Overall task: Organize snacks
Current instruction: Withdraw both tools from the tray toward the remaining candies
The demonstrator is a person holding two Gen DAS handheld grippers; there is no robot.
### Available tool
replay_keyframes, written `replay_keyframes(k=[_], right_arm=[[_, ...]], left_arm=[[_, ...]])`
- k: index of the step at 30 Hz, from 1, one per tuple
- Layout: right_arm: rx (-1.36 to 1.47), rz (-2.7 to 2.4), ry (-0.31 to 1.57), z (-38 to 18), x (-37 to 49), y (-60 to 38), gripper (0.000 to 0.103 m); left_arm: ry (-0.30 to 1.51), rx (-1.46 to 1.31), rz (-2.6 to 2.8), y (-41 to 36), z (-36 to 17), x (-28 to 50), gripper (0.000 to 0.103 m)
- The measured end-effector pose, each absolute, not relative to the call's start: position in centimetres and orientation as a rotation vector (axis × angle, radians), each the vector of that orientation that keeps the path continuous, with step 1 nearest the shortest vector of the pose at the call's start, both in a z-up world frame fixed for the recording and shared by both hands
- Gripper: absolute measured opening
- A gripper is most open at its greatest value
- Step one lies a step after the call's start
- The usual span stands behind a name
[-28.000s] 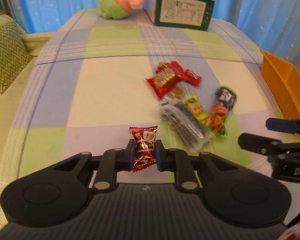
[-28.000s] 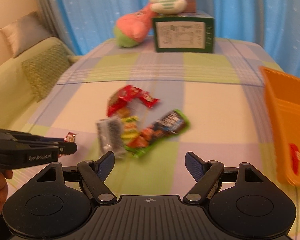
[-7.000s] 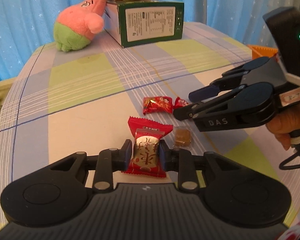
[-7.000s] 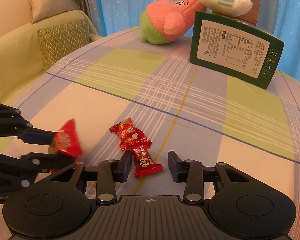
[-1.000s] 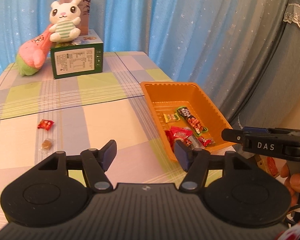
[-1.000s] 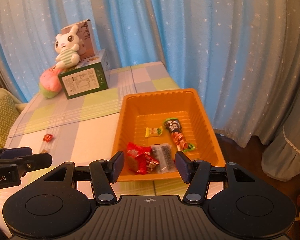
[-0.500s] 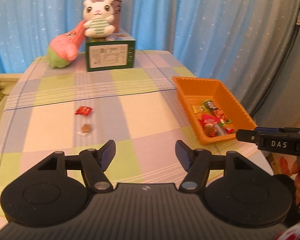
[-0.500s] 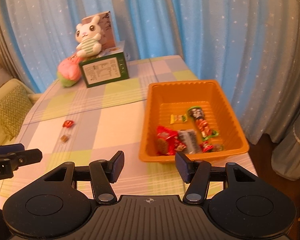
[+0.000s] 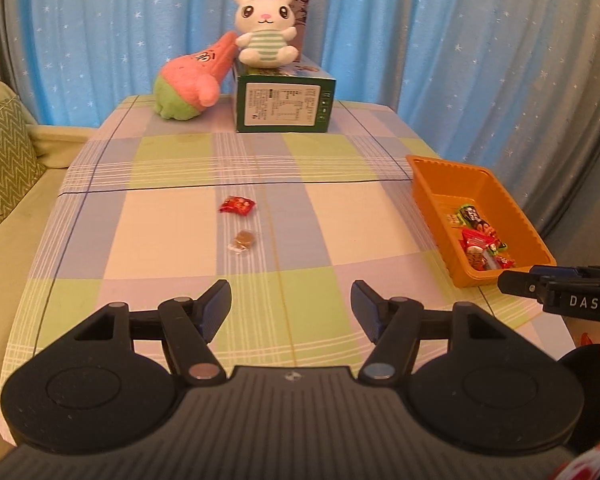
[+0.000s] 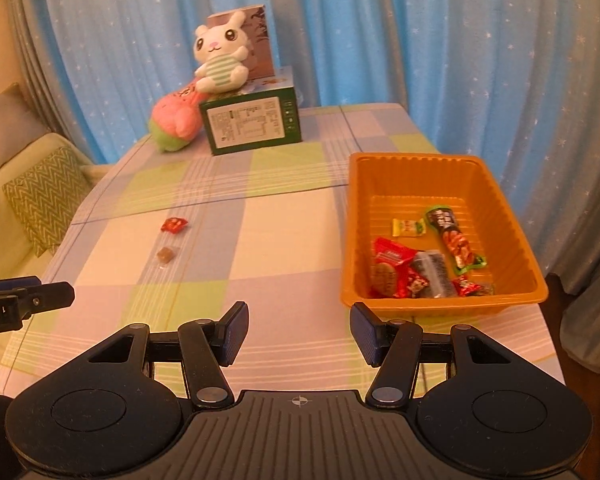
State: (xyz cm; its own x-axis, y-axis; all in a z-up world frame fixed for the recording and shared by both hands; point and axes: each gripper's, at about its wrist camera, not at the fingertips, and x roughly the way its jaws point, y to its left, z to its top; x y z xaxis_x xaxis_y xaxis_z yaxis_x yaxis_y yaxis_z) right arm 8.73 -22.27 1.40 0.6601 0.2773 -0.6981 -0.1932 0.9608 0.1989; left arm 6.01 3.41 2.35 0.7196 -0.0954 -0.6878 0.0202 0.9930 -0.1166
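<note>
Left wrist: tray [image 9: 428, 184] wall partly hides snacks [image 9: 480, 242].

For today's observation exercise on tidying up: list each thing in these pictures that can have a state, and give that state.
Left gripper: open, empty.
Right gripper: open, empty.
Orange tray: partly filled with snacks.
Red candy: loose on the tablecloth, outside the tray.
Brown candy: loose on the tablecloth, beside the red one.
Green box: closed, plush rabbit on top.
</note>
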Motion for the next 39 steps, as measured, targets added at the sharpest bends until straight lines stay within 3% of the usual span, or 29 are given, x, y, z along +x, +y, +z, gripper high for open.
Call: replay_keyframes(k=[20, 39], right_arm=[[0.073, 0.328, 0.832, 0.1, 10.5, -18.0, 0.057], [0.069, 0.36, 0.843, -3.0, 15.2, -16.1, 0.056]], left_arm=[[0.79, -0.118, -0.026, 6.5, 0.8, 7.3, 0.063], [0.834, -0.085, -0.069, 7.5, -3.2, 13.7, 0.061]])
